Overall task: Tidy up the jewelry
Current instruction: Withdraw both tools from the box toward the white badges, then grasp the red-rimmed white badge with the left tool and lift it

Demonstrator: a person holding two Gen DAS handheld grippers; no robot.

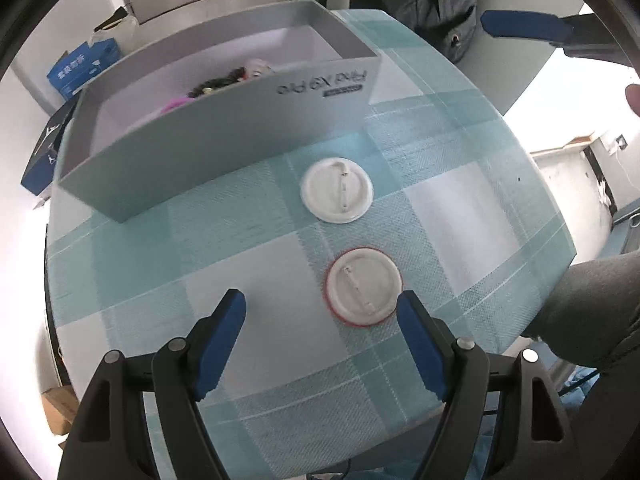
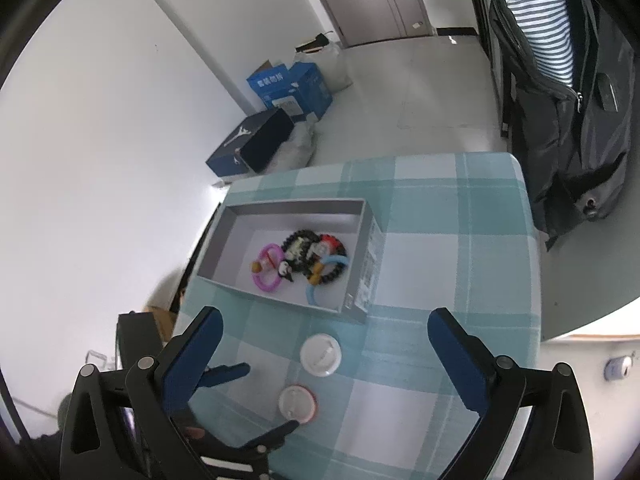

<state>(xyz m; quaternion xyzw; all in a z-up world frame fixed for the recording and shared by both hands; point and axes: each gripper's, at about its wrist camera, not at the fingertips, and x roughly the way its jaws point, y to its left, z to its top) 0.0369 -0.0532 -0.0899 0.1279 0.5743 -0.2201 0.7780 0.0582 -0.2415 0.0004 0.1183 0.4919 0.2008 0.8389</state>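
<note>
Two round pin badges lie face down on the checked tablecloth (image 1: 460,208): a white one (image 1: 337,190) (image 2: 321,355) and a red-rimmed one (image 1: 363,286) (image 2: 298,403). My left gripper (image 1: 322,312) is open just above the cloth, its right finger beside the red-rimmed badge; it also shows in the right wrist view (image 2: 266,398). My right gripper (image 2: 324,340) is open and empty, high above the table. A grey box (image 1: 224,136) (image 2: 362,264) holds bracelets and hair rings (image 2: 304,260).
A dark backpack (image 2: 568,112) stands beyond the table's far right corner. Blue cartons (image 2: 290,88) and a dark shoe box (image 2: 252,144) sit on the floor by the wall. The table edge is close to the left of the grey box.
</note>
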